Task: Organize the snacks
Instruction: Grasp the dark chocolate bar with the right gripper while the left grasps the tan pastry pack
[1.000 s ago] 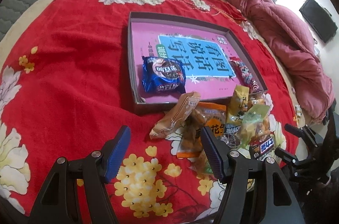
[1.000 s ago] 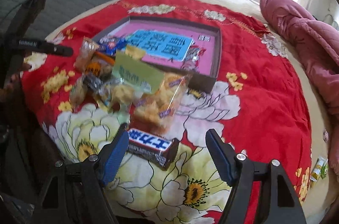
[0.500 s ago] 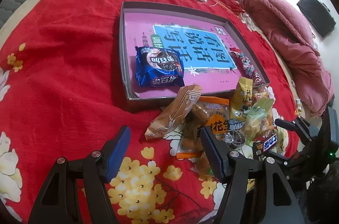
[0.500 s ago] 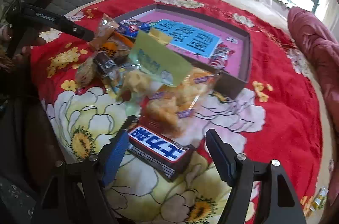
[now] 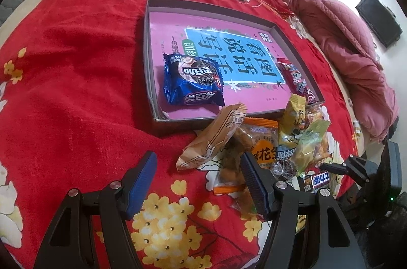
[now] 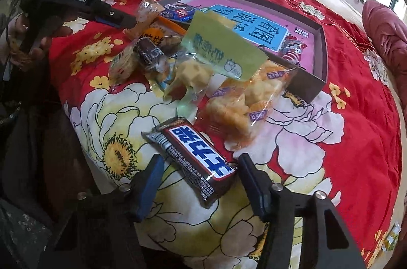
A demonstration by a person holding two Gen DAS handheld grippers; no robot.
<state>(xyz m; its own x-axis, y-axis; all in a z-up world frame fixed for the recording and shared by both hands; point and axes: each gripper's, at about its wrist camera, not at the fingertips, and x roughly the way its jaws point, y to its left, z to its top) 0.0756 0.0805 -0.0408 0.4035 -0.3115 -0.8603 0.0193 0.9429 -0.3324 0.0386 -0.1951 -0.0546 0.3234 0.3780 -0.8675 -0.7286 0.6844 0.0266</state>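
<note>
A shallow grey tray point(image 5: 150, 60) with a pink book cover inside lies on the red bedspread. It holds a blue cookie pack point(image 5: 193, 80) and a red candy pack point(image 5: 296, 80). A heap of snacks lies at its near edge, with a tan wrapped bun point(image 5: 213, 139) and an orange peanut bag point(image 5: 262, 142). My left gripper point(image 5: 198, 177) is open just short of the bun. My right gripper point(image 6: 199, 177) is open with a dark chocolate bar point(image 6: 193, 157) lying between its fingers. A clear bag with a green label point(image 6: 216, 58) lies beyond it.
A rolled pink quilt point(image 5: 343, 40) lies along the bed's right side. The bed's edge runs close under the right gripper point(image 6: 106, 182). A small yellow packet point(image 6: 391, 238) lies at the far right edge. The left gripper shows in the right wrist view point(image 6: 76, 2).
Both grippers have moved forward toward the snack heap. The chocolate bar now lies between the right gripper's open fingers. The bun is nearer the left gripper.
</note>
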